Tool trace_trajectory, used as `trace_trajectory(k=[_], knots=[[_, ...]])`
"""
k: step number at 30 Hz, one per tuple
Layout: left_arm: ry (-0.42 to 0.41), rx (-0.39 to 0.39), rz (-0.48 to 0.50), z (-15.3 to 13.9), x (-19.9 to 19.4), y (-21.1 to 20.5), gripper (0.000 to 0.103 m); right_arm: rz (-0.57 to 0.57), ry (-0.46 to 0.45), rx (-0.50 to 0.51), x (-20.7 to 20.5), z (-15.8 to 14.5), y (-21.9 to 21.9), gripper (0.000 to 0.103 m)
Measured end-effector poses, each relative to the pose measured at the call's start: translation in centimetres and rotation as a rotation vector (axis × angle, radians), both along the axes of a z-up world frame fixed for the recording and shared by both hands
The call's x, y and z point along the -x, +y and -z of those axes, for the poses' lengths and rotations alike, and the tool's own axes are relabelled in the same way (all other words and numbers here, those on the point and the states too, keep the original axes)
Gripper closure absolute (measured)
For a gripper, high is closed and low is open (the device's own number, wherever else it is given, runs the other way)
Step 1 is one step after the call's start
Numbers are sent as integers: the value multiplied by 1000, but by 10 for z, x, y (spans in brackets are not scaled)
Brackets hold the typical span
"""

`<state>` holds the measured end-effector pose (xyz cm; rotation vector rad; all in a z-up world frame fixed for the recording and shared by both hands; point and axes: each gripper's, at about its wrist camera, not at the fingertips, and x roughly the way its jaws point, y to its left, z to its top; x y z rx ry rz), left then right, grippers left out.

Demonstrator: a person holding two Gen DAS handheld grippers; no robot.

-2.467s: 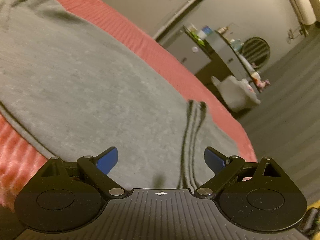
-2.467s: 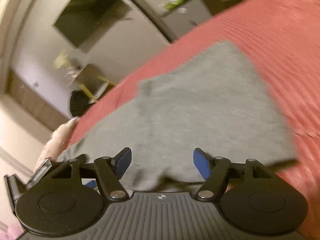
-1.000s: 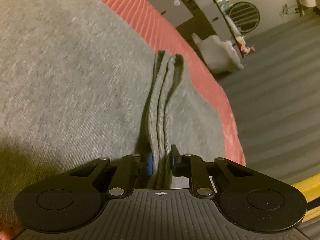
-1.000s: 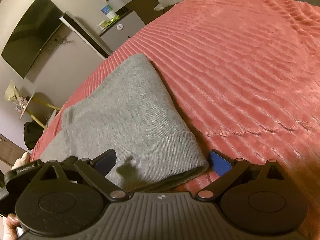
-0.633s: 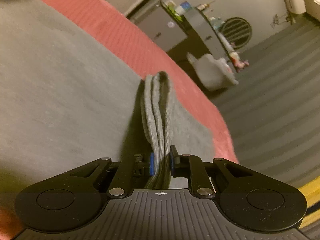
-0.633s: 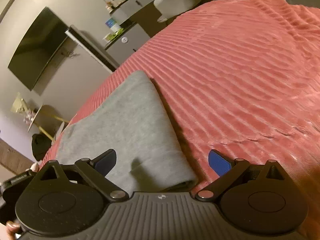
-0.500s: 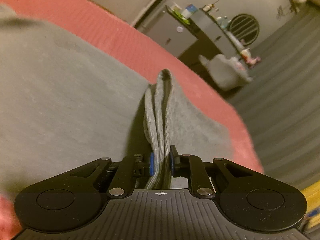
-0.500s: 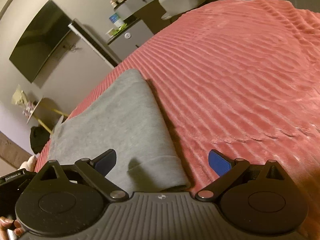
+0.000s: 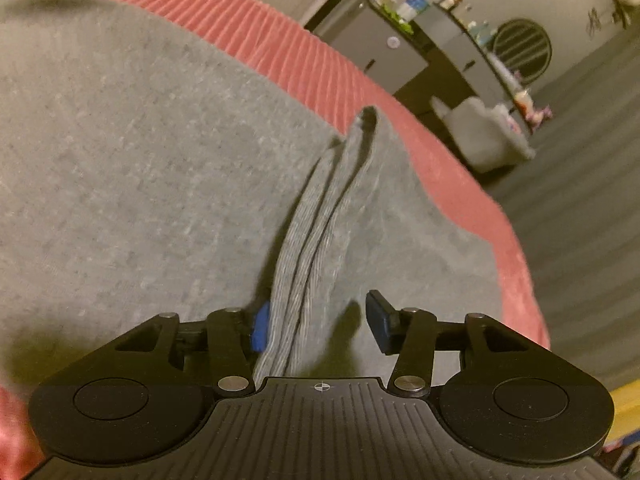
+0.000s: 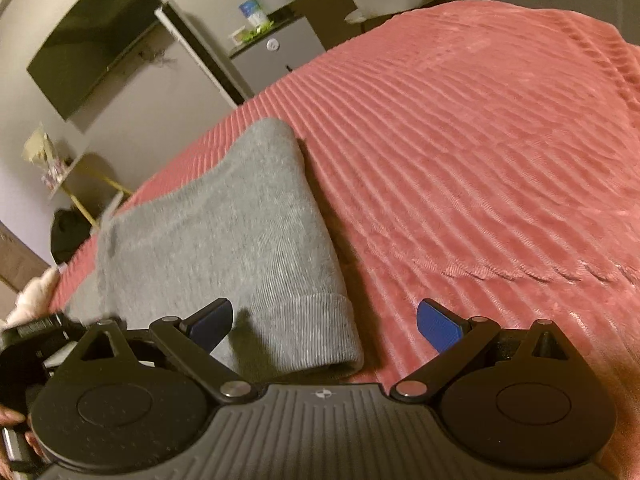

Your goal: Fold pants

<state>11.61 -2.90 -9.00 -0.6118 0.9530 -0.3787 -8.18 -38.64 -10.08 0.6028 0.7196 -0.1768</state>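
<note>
Left gripper (image 9: 318, 322): jaws had just been opening, parted around a ribbed cuff (image 9: 316, 232) of the grey pants (image 9: 140, 168); cuff stood against the left pad, clear of the right.
Right gripper (image 10: 324, 326): jaws spread wide, holding nothing, over the folded pants' (image 10: 224, 232) ribbed end.
Pants: lay flat on a pink ribbed bedspread (image 10: 460, 140).
Beyond: grey cabinet (image 10: 280, 56) and dark wall screen (image 10: 92, 36).

Dim room: wall-mounted TV (image 10: 96, 36), grey cabinet (image 9: 384, 54), striped floor (image 9: 580, 200).
</note>
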Motion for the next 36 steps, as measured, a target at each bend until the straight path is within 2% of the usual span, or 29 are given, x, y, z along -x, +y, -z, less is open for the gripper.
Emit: trace_trajectory(k=[1,2,4,8,13,26,29,33,34,36], knots=[[0,5,-7,1,-1,0,52,-3,12,9,-1,1,1,4],[2,4,-12,3,-2,0,61,-4,27,20,-2,1,3,4],[8,-10,-16,5,-1,0,72,-7,45,36,-5,2,5,4],[-19,-12,-11,1,3,0,80,-12,64,64,-6,4,8,4],[-68,-71,1,-6,10,-5,82,-12,74,94,-5,5,12,4],[-80,-83,-6,-11,15,-6,83,-7,73,154,-6,1,17,4],[-113,-97,-4,-19,19,-8,83,4,35,215,-2,-7,23,4],[-159,-129,-4,-29,26,-8,84,-32,-88,282,7,-20,35,5],[-163,-142,-12,-32,28,-7,84,-44,-110,302,9,-23,39,6],[-186,-151,-16,-39,31,-6,84,-82,-147,339,10,-26,47,26]])
